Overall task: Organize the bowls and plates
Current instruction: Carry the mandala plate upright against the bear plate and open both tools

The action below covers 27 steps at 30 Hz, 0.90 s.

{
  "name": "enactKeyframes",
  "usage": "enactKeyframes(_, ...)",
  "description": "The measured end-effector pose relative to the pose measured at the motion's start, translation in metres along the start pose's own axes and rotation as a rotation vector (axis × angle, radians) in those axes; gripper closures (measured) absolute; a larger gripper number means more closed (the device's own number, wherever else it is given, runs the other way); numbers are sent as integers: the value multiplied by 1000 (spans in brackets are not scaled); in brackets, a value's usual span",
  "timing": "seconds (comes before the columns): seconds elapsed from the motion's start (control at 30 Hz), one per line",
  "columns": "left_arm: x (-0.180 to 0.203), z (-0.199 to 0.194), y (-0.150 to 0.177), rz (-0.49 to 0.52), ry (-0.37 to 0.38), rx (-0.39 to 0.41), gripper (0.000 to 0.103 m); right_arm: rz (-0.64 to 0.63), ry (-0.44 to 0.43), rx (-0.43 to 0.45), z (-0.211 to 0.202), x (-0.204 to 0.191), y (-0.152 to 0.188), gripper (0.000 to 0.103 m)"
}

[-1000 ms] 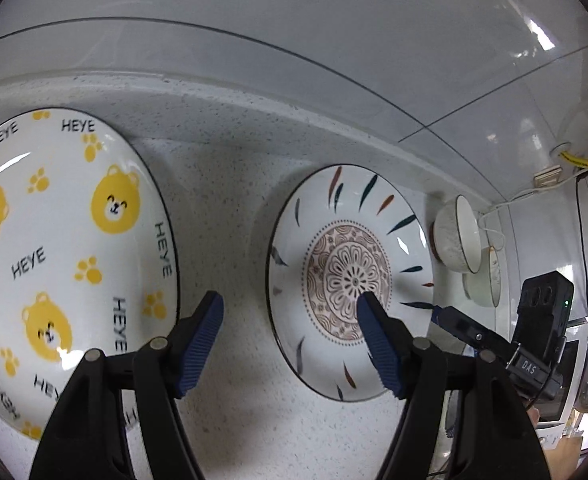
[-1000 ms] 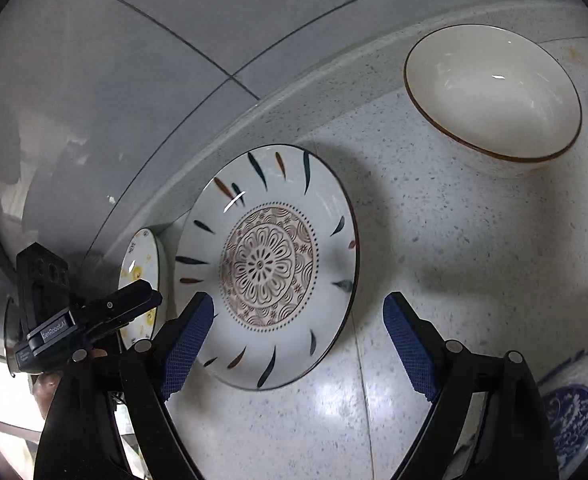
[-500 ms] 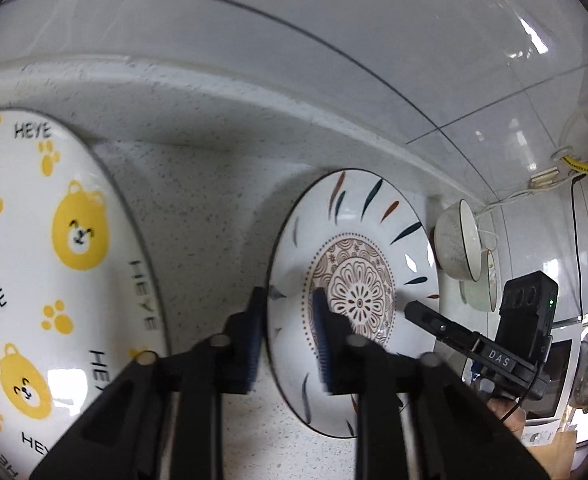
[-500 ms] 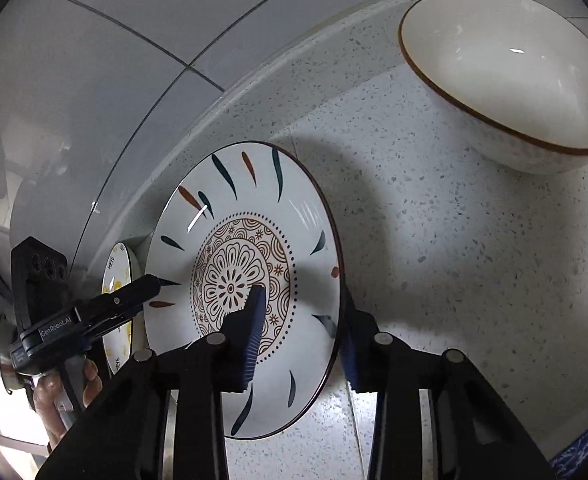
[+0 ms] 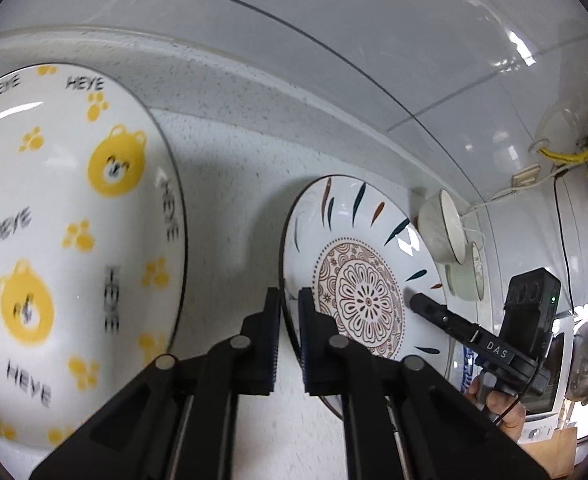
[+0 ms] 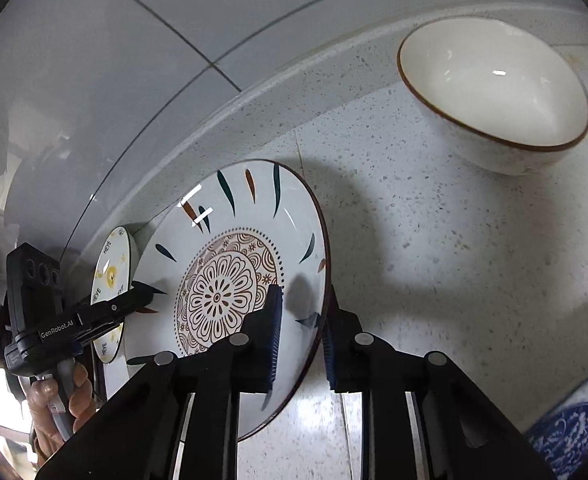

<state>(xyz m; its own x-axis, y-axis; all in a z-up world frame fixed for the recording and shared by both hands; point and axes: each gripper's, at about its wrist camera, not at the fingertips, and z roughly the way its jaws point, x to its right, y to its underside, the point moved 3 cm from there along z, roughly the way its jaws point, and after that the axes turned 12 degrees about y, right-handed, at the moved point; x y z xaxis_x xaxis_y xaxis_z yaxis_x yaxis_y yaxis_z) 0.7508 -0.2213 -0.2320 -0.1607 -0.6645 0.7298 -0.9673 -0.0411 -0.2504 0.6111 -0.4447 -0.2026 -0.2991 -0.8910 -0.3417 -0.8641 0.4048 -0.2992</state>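
The patterned plate (image 5: 357, 280) lies on the speckled countertop (image 5: 230, 208), white with a brown flower medallion in the middle and dark teal and orange dashes round the rim. Both grippers bite its edge. In the left wrist view the left gripper (image 5: 290, 336) is clamped on the rim at about 8 o'clock, the jaws having just closed, so that part of the rim is hidden between the pads. In the right wrist view the right gripper (image 6: 299, 336) is clamped on the rim at about 4 o'clock, its jaws also just closed, and the plate's lower edge is hidden behind the black fingers.

Going left to right in the left wrist view: one bear plate (image 5: 66, 240), white with yellow bears and "HEYE" lettering, blurred and cut off by the frame at 9 o'clock; the one patterned plate; two bowls (image 5: 441, 228) at 3 o'clock, seen edge-on and overlapping, hard to tell apart. The far gripper's handle and part of a hand (image 5: 501, 408) show at 4 o'clock.

In the right wrist view, a white bowl (image 6: 493, 96) with a brown rim stands at 1 o'clock, well apart from the plate. A blue-patterned dish (image 6: 569, 428) is cut off at 4 o'clock.
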Motion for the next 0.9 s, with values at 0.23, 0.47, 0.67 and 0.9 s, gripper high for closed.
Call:
enactKeyframes(0.23,24,-51,47,13,4,58,95,-62,-30,38,-44,-10,25,86)
enactKeyframes(0.47,29,-135,109,-13,-12,147,95,-157,-84,51,-94,-42,68,86)
enactKeyframes(0.67,6,-231,182,-31,-39,211,95,-238,-167,28,-121,-90,128,86)
enactKeyframes(0.9,-47,-311,277,-98,-31,213,95,-328,-243,-50,-117,-141,214,86)
